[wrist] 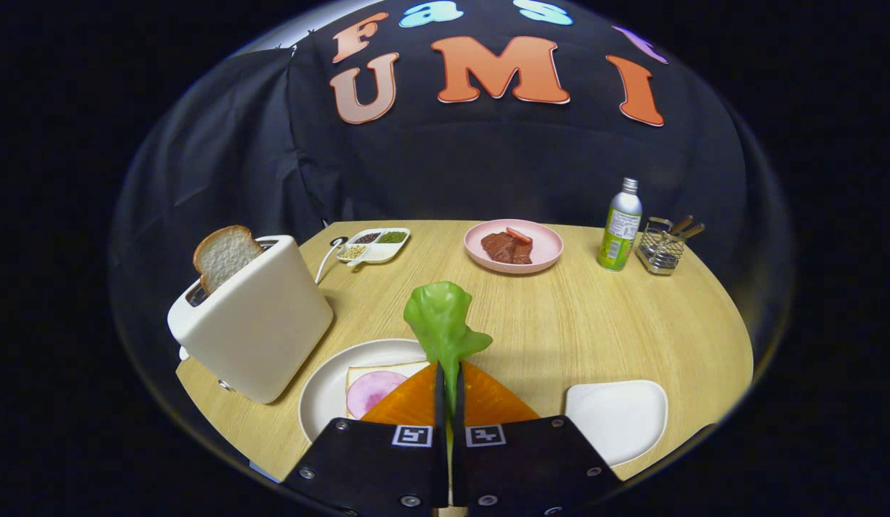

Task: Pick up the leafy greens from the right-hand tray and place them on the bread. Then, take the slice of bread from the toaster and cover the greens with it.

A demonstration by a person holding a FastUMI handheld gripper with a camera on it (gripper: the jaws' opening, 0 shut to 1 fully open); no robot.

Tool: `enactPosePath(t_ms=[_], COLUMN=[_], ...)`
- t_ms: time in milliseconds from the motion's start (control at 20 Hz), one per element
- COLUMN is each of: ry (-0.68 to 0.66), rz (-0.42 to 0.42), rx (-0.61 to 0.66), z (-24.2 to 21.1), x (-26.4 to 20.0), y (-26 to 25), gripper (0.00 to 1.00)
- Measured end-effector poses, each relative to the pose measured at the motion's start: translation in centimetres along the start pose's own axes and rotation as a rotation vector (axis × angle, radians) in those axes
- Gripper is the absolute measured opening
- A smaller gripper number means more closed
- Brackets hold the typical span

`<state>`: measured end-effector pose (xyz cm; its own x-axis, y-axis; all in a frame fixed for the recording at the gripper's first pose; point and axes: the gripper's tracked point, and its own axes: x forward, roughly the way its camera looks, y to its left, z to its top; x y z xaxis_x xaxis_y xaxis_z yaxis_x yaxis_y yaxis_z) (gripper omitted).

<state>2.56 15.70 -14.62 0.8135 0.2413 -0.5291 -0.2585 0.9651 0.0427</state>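
Green leafy greens (442,327) upright — long axis vertical — pinched in closed gripper (449,388).

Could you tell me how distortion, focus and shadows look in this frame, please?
Gripper view: fisheye bends the table edge into a curve; the leafy greens pinched in the gripper are sharp, as is the bread slice in the toaster; soft shadows, no strong glare.

Round wooden table (559,323) with toaster (254,319), plates (326,388), bottle (620,226), cutlery basket (660,251).
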Motion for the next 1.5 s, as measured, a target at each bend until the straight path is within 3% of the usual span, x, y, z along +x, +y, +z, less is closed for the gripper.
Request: enactPosePath(t_ms=[600,850,1150,1250,1500], ry=[0.033,0.054,0.068,0.079,0.065], rz=[0.128,0.091,0.077,0.068,0.038], rx=[-0.011,-0.015,-0.044,-0.045,-0.064], z=[-1.7,-2.5,-3.3,-3.8,-3.7], x=[2.1,3.2,3.2,3.4,3.5], y=[6.9,6.2,5.8,5.6,4.9], gripper=[0.02,0.04,0.28,0.43,0.96])
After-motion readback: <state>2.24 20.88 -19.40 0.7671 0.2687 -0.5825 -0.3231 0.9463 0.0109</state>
